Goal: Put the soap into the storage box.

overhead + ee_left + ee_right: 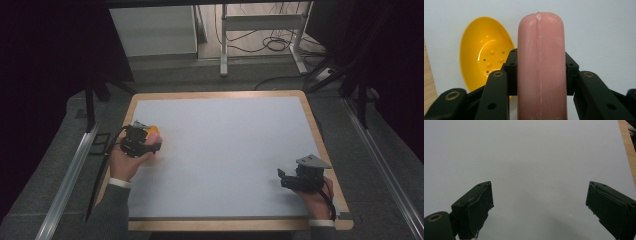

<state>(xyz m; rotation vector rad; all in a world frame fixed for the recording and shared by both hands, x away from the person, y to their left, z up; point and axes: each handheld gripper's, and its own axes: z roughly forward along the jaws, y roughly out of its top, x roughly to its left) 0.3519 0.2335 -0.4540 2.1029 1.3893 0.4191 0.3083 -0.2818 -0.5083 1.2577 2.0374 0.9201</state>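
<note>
1. The left hand (125, 162) entered from the bottom left of the high view, a grey sleeve and a pale cuff at the wrist, and held the left gripper (141, 142) over the left edge of the white mat (225, 150).
2. In the left gripper view, the left gripper's (541, 72) jaws were clenched on a pink sausage-shaped piece (541, 62), one jaw pressed against each long side. The piece ran lengthwise between the jaws, with its rounded end pointing away from the camera and a pale seam along its middle.
3. A yellow oval dish (484, 57) lay on the mat just beyond and to the left of the pink piece in that view. Small raised dots and holes showed in its glossy hollow. The gripper's linkage hid its near edge. Whether the piece touched the dish could not be told.
4. In the high view, a spot of yellow-orange (152, 131) showed just beside the left gripper's front, near the mat's left edge.
5. The mat covered most of a wooden table (220, 94), whose rim showed on all sides.
6. The right hand (316, 202) held the right gripper (285, 179) near the table's front right corner, well apart from the left one. A grey three-cornered plate sat on top of it.
7. In the right gripper view, the right gripper's (540, 202) jaws stood released and wide apart, with bare mat between them.
</note>
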